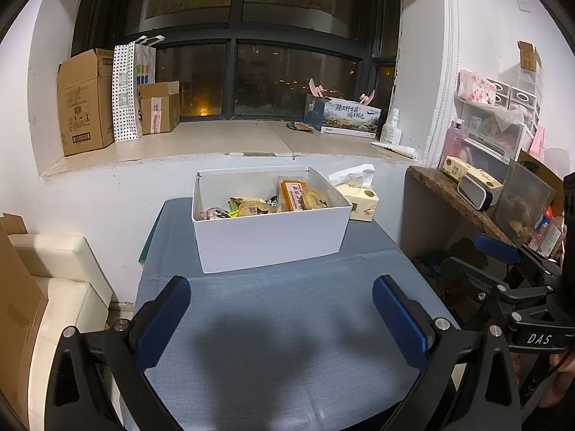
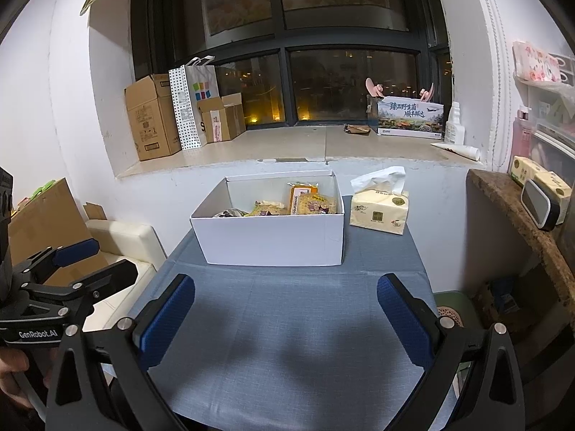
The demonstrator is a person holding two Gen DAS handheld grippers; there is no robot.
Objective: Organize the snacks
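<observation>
Both released, empty: left gripper (image 1: pixel 281 309), right gripper (image 2: pixel 285 309), above bench (image 1: pixel 287 323). Snacks (image 1: pixel 287 197) half hidden behind box (image 1: pixel 269 240) wall; labels unreadable.

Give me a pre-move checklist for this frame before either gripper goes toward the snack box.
1. Left gripper open and empty: ok.
2. Right gripper open and empty: ok.
3. White box open-topped, snacks inside: ok.
4. Blue cloth between grippers and box bare: ok.
5. Tissue pack beside the box, not touching it: ok.
6. Any snacks left outside the box: cannot tell.
</observation>
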